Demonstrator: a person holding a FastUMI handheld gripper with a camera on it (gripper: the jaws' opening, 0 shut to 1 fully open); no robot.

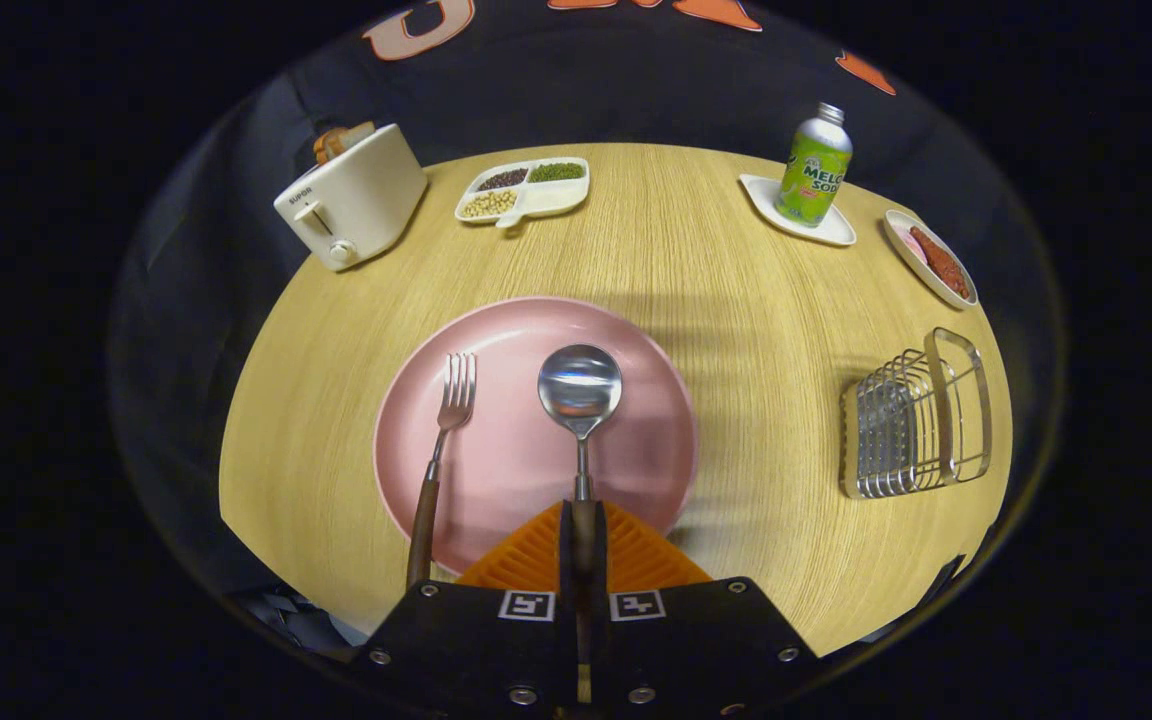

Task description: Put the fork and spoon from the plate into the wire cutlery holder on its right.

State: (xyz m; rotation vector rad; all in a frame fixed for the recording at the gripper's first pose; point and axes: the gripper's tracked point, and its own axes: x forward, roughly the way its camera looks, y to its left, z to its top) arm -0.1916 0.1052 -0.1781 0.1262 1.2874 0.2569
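Gripper: nearest the camera; its two fingers are clenched on the spoon's dark handle, one on each side, at the pink plate's near rim.
Spoon: bowl facing up on the plate, about the plate's middle; handle runs straight back between the fingers, its end hidden by the gripper body.
Fork: left of the spoon on the plate, tines pointing away; its wooden handle crosses the plate's near-left rim and overhangs the table.
Plate: holds the fork and spoon; its near edge is covered by the fingers.
Wire cutlery holder: well right of the plate, near the table's right edge, seemingly tipped on its side; nothing seen inside.
Table: bare wood lies between the plate and the holder.
Divided dish: beyond the plate; three compartments hold dark, green and pale beans.
Toaster: beyond the plate to the left, something orange in its slot.
Soda bottle: upright on a small white tray, beyond the plate to the right.
Small dish: beyond the holder, reddish food, hard to make out.
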